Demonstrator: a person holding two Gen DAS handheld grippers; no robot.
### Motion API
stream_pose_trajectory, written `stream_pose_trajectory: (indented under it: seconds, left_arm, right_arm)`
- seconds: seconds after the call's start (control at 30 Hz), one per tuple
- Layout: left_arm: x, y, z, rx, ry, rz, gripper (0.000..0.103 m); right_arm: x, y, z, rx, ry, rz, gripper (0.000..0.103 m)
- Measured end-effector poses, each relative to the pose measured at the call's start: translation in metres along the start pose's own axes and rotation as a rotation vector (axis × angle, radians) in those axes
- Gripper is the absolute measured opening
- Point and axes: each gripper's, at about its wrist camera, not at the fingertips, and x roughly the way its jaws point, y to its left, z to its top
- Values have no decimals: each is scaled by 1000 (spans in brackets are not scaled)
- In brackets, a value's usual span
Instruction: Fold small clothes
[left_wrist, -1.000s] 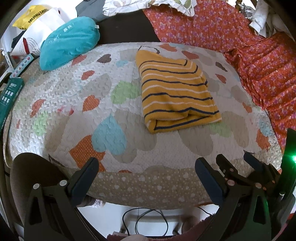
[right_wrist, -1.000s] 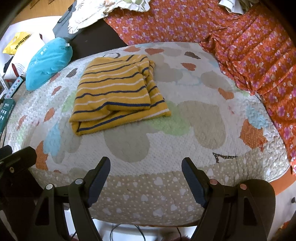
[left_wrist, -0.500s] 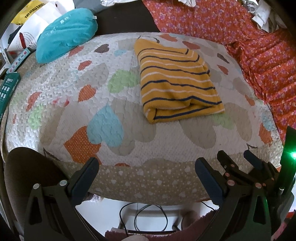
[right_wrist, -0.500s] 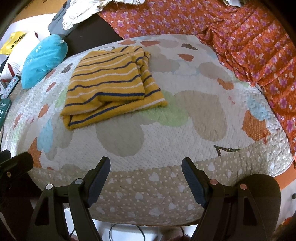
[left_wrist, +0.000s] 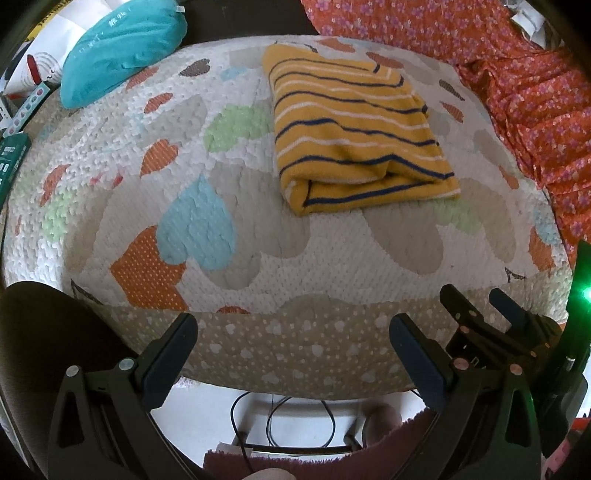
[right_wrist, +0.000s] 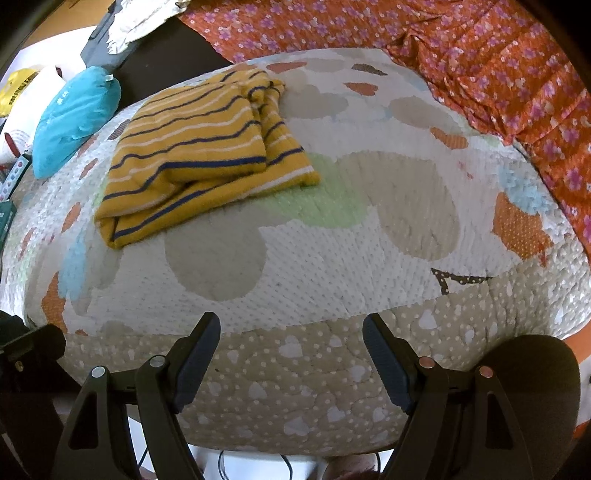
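Mustard knit with navy and white stripes: from the left wrist, the folded sweater (left_wrist: 354, 136) lies as a thick rectangle on the quilted heart-patterned blanket (left_wrist: 229, 266), well beyond the left gripper (left_wrist: 291, 350), jaws wide and empty.

From the right wrist, the right gripper (right_wrist: 291, 347) likewise gapes empty, the sweater (right_wrist: 199, 155) far-left near a teal pillow (right_wrist: 74, 118).

The yellow striped top (left_wrist: 354, 133) looks like soft knit cloth, kinda fuzzy and matt. Under it the heart-print quilt (left_wrist: 258, 251) is puckered, bumpy stitched fabric. The teal pillow (left_wrist: 118, 48) seems smoother cloth, and the orange floral sheet (right_wrist: 498, 62) is thin and creased. Gripper fingers (right_wrist: 195, 358) look like matt black plastic with small shiny metal rivets.
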Motion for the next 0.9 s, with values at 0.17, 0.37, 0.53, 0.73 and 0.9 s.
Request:
stream_pose_trajectory:
  seconds: [0.17,0.37,0.53,0.73,0.9]
  left_arm:
    - [4,-1,-1,0,16,3,103]
    - [10,1,-1,-4,38,-3,103]
    - [28,10,20,-11,-3,63,103]
    - [72,25,35,18,24,142,103]
    - [83,37,31,-10,42,84,103]
  right_arm:
    - [5,-1,0,1,8,10,83]
    - [8,0,-1,-5,16,17,83]
    - [6,-2,-2,14,8,6,83]
    - [9,-13,-2,68,33,38,83]
    - [10,-17,14,96,26,126,83]
